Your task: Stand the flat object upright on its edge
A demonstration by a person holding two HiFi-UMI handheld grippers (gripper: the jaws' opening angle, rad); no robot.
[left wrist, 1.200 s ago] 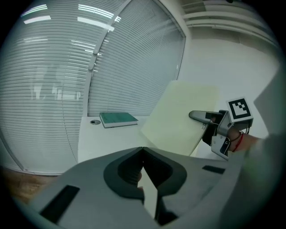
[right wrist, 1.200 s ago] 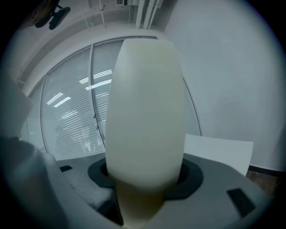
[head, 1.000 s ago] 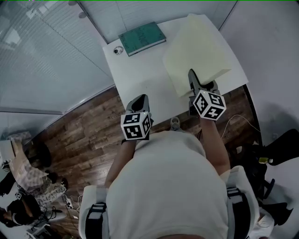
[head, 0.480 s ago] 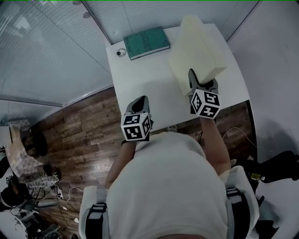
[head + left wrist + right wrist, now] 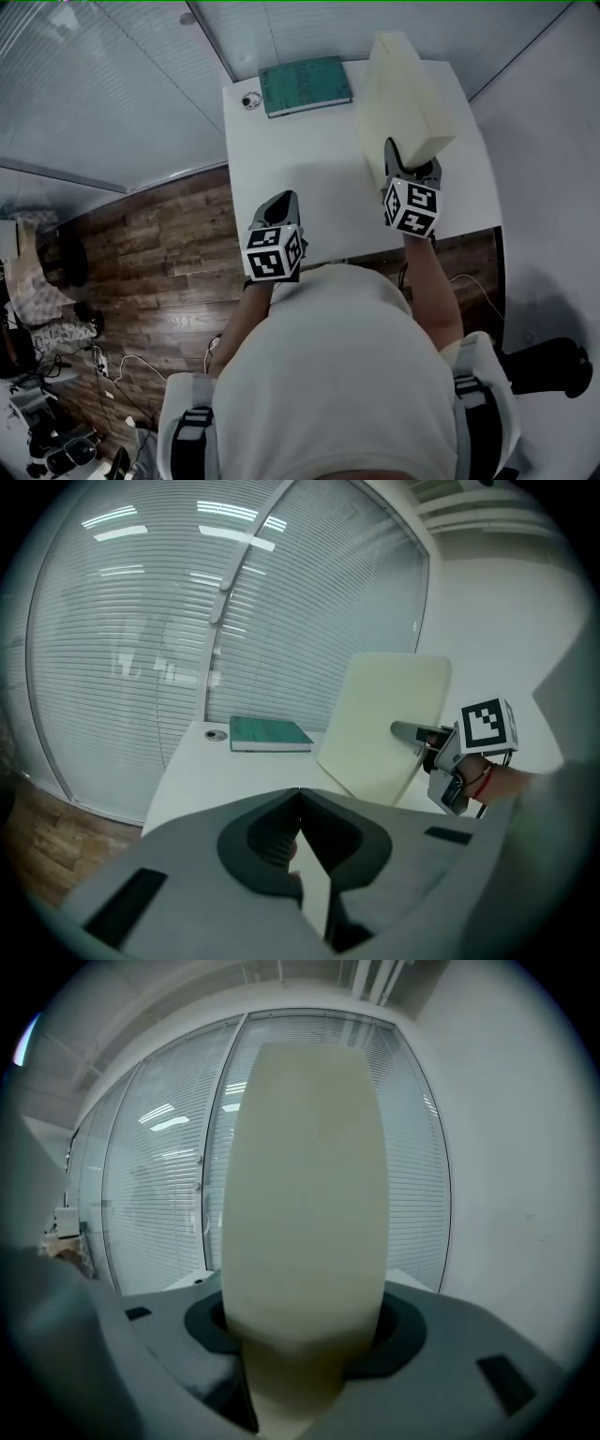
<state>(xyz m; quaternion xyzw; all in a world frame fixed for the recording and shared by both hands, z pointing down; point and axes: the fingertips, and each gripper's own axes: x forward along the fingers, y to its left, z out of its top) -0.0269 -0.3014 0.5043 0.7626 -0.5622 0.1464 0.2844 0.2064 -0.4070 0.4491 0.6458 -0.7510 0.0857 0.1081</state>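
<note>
Cream foam makes up the flat slab, which stands steeply tilted on its lower edge at the right side of the white counter. That edge looks to rest on the surface. The right hand-held gripper pinches the slab's near edge, one jaw on each broad face. In the right gripper view the slab rises straight up from between the jaws and fills the middle of the picture, hiding most of what lies ahead of that gripper. From the left gripper view the slab shows a broad face leaning away to the right, with the right hand-held gripper clamped partway up its side.

To the left of the right hand-held gripper the counter top is bare. Farther ahead and to its left, near the counter's far edge, a green book lies flat, well apart from the slab. A small round cable port sits just beside the book's left end.

The left hand-held gripper hovers at the counter's near edge, well to the left of the slab. Its jaws are pressed together with nothing between them. The book lies ahead of it across open counter.

Beyond the counter's far and left sides runs a glass partition with blinds. Wooden floor lies below and to the left of the left hand-held gripper, and a plain white wall stands to the right of the right one.
</note>
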